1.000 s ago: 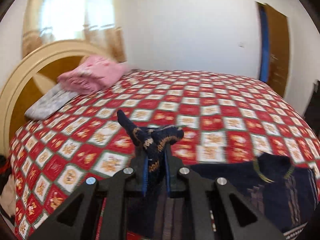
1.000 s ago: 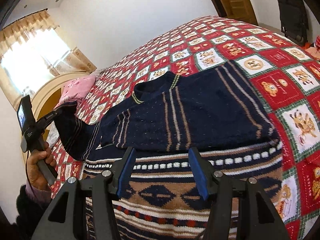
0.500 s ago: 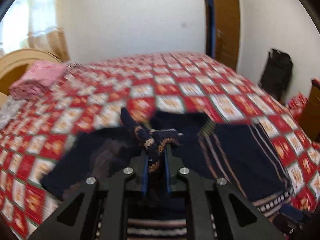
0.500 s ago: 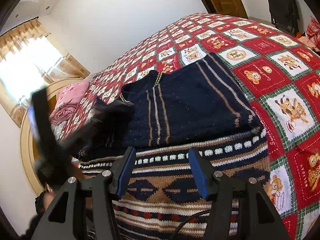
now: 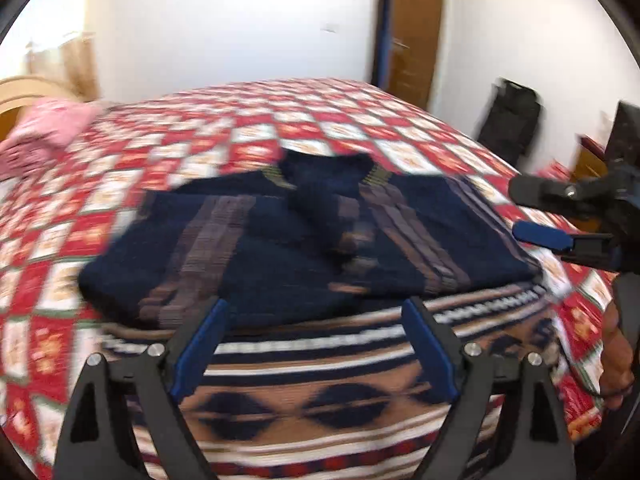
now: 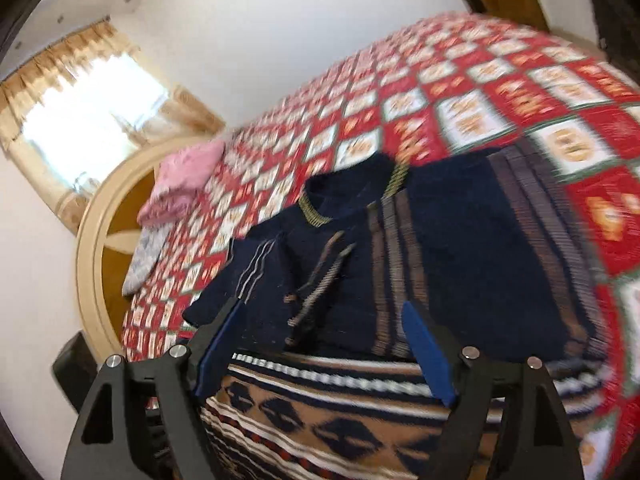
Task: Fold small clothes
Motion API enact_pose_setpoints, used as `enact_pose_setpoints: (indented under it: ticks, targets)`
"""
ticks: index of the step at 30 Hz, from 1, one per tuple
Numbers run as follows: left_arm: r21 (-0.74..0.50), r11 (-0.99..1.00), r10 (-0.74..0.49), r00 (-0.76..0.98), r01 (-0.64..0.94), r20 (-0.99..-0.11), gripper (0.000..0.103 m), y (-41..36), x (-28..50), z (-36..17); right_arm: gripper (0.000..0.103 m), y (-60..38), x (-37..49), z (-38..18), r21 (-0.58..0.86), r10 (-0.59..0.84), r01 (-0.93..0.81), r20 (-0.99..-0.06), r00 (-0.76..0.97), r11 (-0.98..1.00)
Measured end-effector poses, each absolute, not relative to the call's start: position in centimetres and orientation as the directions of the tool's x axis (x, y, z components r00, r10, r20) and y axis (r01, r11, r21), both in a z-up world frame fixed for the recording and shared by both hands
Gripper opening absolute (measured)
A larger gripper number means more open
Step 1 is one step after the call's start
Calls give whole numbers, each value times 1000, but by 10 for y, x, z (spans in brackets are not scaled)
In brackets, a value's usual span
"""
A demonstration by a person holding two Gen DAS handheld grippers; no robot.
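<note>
On the patterned quilt (image 5: pixel 400 128), both hand-held grippers (left (image 5: pixel 314 344), right (image 6: pixel 326 344)) gape empty over the navy sweater (image 5: pixel 280 248).

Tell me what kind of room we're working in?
A bedroom, most likely: the sweater lies on a wide bed with a red patchwork quilt, a curved headboard, and a curtained window.

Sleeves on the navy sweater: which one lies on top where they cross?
The left sleeve with the brown cuff, lying diagonally across the chest of the navy sweater; the other sleeve lies flat beneath it.
</note>
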State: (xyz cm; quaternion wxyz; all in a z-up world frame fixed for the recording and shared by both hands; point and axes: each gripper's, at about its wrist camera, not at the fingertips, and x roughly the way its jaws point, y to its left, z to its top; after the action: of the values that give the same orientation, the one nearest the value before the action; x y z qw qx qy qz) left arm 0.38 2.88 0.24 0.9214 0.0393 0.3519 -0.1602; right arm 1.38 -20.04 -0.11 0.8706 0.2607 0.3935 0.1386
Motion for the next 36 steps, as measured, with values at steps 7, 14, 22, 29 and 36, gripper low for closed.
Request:
enact_pose_setpoints:
  ticks: [7, 14, 22, 29, 36]
  targets:
    - [-2, 997, -59, 769, 75, -636, 91, 104, 14, 11, 81, -99, 79, -12, 149, 223, -168, -742, 633, 974]
    - [-18, 995, 60, 766, -93, -640, 91, 168, 14, 9, 8, -92, 106, -42, 102, 193, -194, -818, 542, 976]
    - [-34, 965, 184, 765, -260, -617, 91, 215, 28, 13, 6, -172, 73, 15, 138, 250, -212, -651, 717, 967]
    - [-16, 975, 158, 746, -221, -647, 91, 197, 42, 0, 16, -246, 60, -60, 372, 319, -40, -729, 606, 927]
    - [41, 990, 130, 755, -136, -642, 91, 165, 52, 1, 33, -272, 25, -13, 230, 57, 150, -701, 710, 961]
